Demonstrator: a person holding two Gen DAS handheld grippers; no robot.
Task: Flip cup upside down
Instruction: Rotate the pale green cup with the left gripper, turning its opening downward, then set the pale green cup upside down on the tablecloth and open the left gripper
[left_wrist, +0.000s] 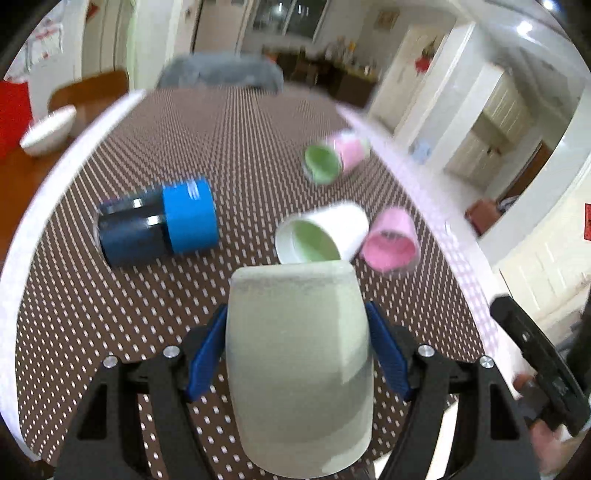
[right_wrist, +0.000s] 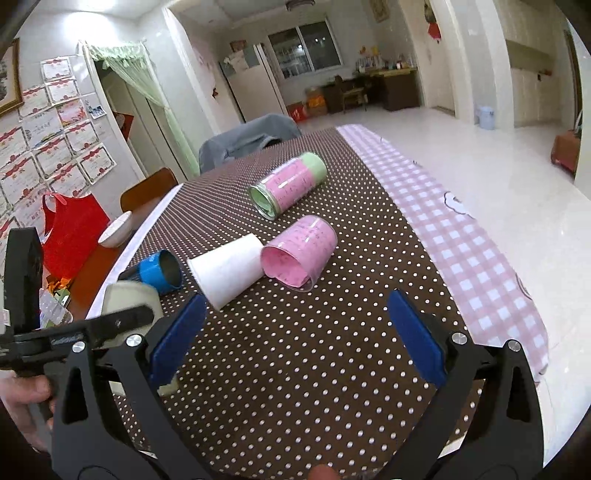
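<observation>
The left gripper (left_wrist: 297, 354) pinches the pale green cup (left_wrist: 297, 369) between its blue pads (left_wrist: 207, 354), squeezing the sides so the cup can be turned; its closed base points away from the gripper, which suggests the flip is under way. Just beyond it lie a white cup (left_wrist: 325, 234), a pink cup (left_wrist: 391, 243) and a blue cup (left_wrist: 162, 221) on their sides. The right gripper (right_wrist: 295, 332) hangs spread and empty over the dotted tablecloth (right_wrist: 295, 387)

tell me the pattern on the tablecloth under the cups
Dark brown with small white polka dots on the tablecloth, clearest in the right wrist view.
</observation>
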